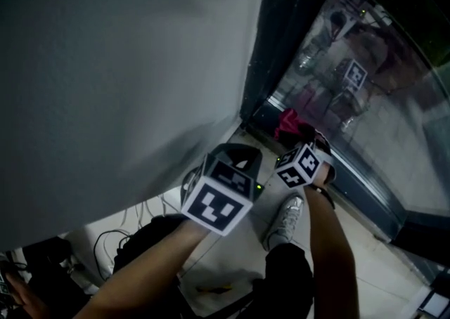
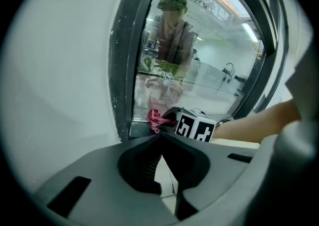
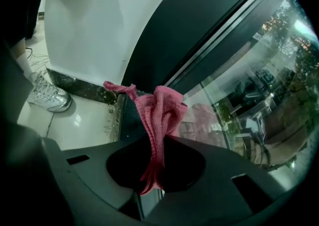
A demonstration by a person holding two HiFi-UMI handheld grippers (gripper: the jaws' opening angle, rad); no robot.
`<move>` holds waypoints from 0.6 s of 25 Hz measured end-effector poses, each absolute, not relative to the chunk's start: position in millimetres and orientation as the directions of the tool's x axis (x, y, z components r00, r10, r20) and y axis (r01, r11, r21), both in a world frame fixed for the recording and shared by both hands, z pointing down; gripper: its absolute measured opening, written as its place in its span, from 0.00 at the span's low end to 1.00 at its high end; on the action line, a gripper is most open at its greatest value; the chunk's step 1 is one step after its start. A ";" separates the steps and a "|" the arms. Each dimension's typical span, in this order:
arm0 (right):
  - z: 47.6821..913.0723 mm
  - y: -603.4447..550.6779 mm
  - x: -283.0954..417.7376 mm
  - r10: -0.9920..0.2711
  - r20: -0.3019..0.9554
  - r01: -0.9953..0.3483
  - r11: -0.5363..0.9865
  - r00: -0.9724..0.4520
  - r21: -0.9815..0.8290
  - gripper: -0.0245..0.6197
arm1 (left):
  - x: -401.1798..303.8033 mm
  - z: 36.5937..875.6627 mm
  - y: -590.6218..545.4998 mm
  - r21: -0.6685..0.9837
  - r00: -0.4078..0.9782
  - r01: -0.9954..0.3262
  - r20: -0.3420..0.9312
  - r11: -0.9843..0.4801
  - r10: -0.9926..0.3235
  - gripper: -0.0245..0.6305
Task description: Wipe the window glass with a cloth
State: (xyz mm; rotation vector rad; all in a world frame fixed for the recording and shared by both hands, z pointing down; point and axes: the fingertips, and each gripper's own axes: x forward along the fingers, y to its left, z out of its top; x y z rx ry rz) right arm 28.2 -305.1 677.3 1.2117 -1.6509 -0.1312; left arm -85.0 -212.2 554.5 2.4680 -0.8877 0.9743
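A pink cloth (image 3: 160, 115) is pinched between the jaws of my right gripper (image 3: 157, 143) and bunches up above them, close to the lower corner of the window glass (image 3: 239, 105). Seen from the head, the cloth (image 1: 290, 123) sits by the dark frame at the foot of the glass (image 1: 373, 93), just ahead of the right gripper (image 1: 304, 143). My left gripper (image 1: 238, 158) hangs back to the left, shut with nothing in it. Its own view shows the jaw tips meeting (image 2: 160, 135), with the cloth (image 2: 155, 118) and the glass (image 2: 199, 65) beyond them.
A white wall (image 1: 119, 64) fills the left, ending at the dark window frame (image 1: 271, 43). A white sneaker (image 1: 285, 220) stands on the pale tiled floor (image 1: 232, 247). Cables (image 1: 105, 240) lie at the lower left. A person's reflection shows in the glass.
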 end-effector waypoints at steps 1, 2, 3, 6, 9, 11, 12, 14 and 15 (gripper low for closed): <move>680.6 -307.1 25.6 -0.749 0.661 -0.639 0.487 0.045 0.595 0.10 | -85.8 553.2 -212.6 0.066 0.564 -0.655 0.706 -0.752 -0.429 0.04; 684.2 -309.1 22.8 -0.746 0.665 -0.640 0.491 0.042 0.591 0.10 | -86.6 551.4 -213.6 0.052 0.561 -0.651 0.706 -0.758 -0.433 0.04; 688.8 -311.1 20.7 -0.743 0.668 -0.639 0.495 0.041 0.589 0.10 | -87.4 550.4 -214.4 0.047 0.561 -0.647 0.704 -0.761 -0.434 0.04; 700.5 -318.2 14.6 -0.739 0.673 -0.633 0.501 0.042 0.590 0.10 | -91.8 553.6 -213.6 0.060 0.562 -0.649 0.709 -0.759 -0.425 0.04; 698.7 -329.2 2.7 -0.746 0.665 -0.631 0.501 0.032 0.592 0.10 | -96.6 555.9 -214.2 0.054 0.553 -0.654 0.715 -0.755 -0.428 0.04; 695.2 -335.9 -2.2 -0.750 0.662 -0.634 0.501 0.023 0.589 0.10 | -99.3 558.4 -215.3 0.054 0.550 -0.663 0.713 -0.747 -0.436 0.04; 694.2 -338.4 -4.6 -0.750 0.661 -0.637 0.503 0.015 0.584 0.10 | -99.9 558.2 -216.2 0.060 0.554 -0.665 0.708 -0.744 -0.438 0.04; 693.6 -343.7 -10.0 -0.753 0.658 -0.634 0.513 -0.007 0.579 0.10 | -102.9 558.9 -216.7 0.081 0.560 -0.672 0.706 -0.736 -0.433 0.04; 692.2 -346.2 -12.1 -0.755 0.655 -0.629 0.515 -0.013 0.582 0.10 | -104.7 559.3 -217.1 0.089 0.561 -0.676 0.705 -0.732 -0.433 0.04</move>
